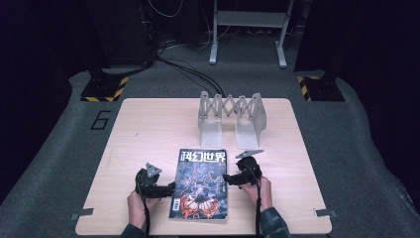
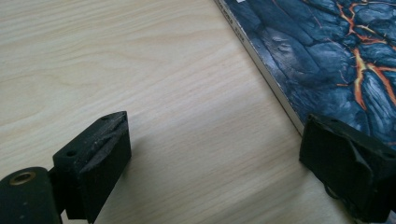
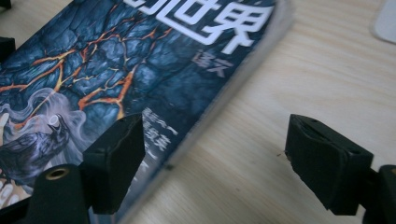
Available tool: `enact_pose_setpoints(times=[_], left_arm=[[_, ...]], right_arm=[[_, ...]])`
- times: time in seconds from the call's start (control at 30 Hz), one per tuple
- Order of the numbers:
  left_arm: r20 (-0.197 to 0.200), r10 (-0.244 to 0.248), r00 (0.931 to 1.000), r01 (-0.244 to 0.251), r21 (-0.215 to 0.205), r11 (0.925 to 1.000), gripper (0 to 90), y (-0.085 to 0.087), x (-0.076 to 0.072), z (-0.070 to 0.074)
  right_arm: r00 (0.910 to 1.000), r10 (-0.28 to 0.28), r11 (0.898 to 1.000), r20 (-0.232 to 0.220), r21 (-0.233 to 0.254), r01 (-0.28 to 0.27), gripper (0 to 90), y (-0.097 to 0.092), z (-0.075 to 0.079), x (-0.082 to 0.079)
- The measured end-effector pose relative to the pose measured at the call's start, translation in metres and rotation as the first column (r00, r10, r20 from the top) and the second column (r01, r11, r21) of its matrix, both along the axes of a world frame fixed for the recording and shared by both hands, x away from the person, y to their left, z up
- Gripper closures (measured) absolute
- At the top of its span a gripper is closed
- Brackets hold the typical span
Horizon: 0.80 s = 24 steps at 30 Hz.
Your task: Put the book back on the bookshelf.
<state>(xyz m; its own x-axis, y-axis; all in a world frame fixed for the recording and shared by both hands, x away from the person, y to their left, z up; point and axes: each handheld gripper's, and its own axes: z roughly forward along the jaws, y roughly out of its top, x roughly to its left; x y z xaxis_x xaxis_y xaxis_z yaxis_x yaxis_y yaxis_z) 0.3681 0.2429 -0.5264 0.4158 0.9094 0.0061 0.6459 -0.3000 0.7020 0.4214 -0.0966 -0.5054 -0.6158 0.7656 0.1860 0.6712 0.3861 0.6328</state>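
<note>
A magazine with a dark blue cover, orange cracks and white characters lies flat near the front of the wooden table. My left gripper is at its left edge, jaws open. In the left gripper view, one of that gripper's jaws hangs over bare wood and the other over the magazine's edge. My right gripper is at the right edge, also open. In the right gripper view this gripper's jaws straddle the magazine's edge, one over the cover, one over the table. Neither grips anything.
A grey metal expanding rack with two flat feet stands at the back middle of the table; one pale foot shows in the right gripper view. Small metal brackets sit at the table's front corners. Cables run across the floor behind.
</note>
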Motion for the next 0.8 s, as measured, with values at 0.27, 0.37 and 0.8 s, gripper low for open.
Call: enact_pose_setpoints(times=[0.27, 0.37, 0.8], left_arm=[[0.017, -0.025, 0.9995, 0.025, -0.009, 0.9996, 8.3, -0.007, 0.001, -0.002], [0.026, -0.028, 0.9993, 0.028, -0.017, 0.9994, 8.2, -0.012, 0.002, -0.002], [0.045, -0.050, 0.9977, 0.051, -0.023, 0.9984, 8.3, -0.019, 0.000, -0.004]], right_arm=[[0.9986, 0.017, 1.000, -0.049, -0.022, -0.018, 28.2, 0.010, -0.001, 0.007], [0.9983, 0.012, 0.999, -0.057, -0.042, -0.014, 29.4, 0.012, 0.000, 0.008], [0.9956, -0.003, 0.994, -0.094, -0.107, -0.007, 33.8, 0.015, 0.005, 0.012]])
